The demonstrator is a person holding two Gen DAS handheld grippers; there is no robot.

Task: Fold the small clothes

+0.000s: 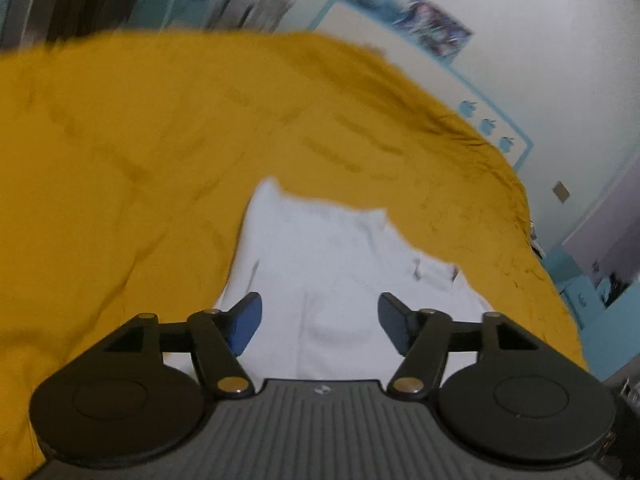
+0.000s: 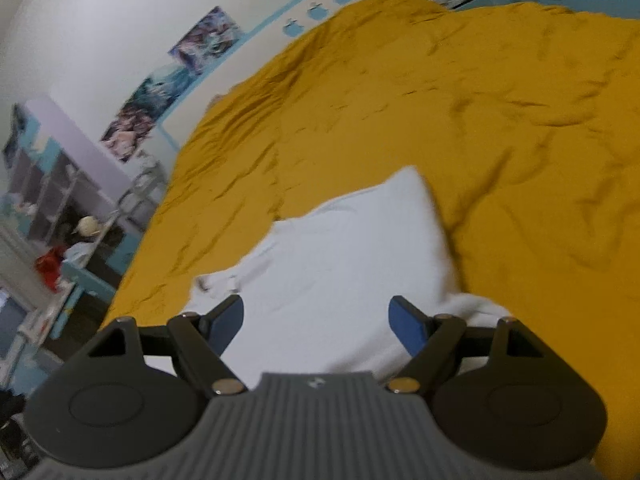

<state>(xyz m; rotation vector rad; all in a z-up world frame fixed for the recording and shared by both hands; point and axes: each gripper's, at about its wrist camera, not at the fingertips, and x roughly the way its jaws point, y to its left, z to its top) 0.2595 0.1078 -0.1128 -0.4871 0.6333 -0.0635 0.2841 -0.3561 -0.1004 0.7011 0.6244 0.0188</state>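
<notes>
Blue-padded, your left gripper [image 1: 320, 322] stands wide open with nothing pinched between its pads; your right gripper [image 2: 316, 324] gapes just as wide and empty. Beneath and just ahead of both lies the small white cloth garment [image 1: 340, 264], spread on the rumpled mustard-yellow bedspread [image 1: 160, 140] stretching beyond.

A small white garment [image 1: 340, 280], partly folded and wrinkled, lies flat on the mustard-yellow bedspread [image 1: 140, 152], one corner pointing toward twelve o'clock in the right wrist view
</notes>
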